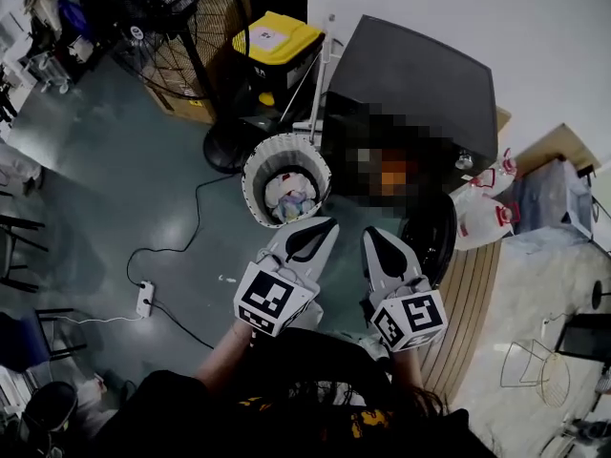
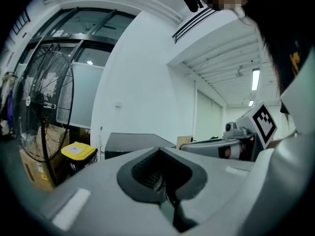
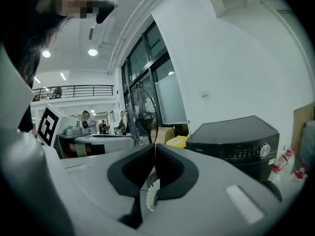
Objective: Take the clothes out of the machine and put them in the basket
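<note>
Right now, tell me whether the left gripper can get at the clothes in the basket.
Probably yes: the left gripper hovers near the open basket, nothing lies between it and the clothes inside, but its shut jaws must open first.

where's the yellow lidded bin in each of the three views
Head view: the yellow-lidded bin is at top centre, just left of the black machine.
Left gripper view: low at the left, between the fan and the black machine.
Right gripper view: small, near the centre, left of the black machine.
Shared landmark: the black machine, right of the bin in every view.
</note>
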Demonstrator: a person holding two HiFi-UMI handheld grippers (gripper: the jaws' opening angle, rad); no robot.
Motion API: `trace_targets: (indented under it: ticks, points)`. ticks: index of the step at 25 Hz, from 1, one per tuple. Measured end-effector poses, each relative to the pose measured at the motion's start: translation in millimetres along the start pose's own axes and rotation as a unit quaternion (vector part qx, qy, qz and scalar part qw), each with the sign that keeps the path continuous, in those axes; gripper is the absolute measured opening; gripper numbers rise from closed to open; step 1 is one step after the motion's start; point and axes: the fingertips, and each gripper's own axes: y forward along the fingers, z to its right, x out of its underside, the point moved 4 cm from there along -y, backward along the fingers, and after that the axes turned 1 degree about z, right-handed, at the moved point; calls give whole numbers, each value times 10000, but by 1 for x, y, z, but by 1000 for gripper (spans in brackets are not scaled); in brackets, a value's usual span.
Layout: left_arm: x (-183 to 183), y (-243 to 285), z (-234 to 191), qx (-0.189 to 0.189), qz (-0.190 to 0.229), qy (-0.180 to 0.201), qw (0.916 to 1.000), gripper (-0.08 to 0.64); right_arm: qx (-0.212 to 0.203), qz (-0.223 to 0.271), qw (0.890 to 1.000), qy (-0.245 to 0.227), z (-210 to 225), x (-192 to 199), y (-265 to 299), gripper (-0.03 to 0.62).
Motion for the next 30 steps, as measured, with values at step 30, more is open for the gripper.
trace_targets:
  ticks: [30]
  points:
    - [84, 132, -93, 268, -470, 286, 9981, 106, 565, -804, 9946, -326, 173, 91, 145, 101]
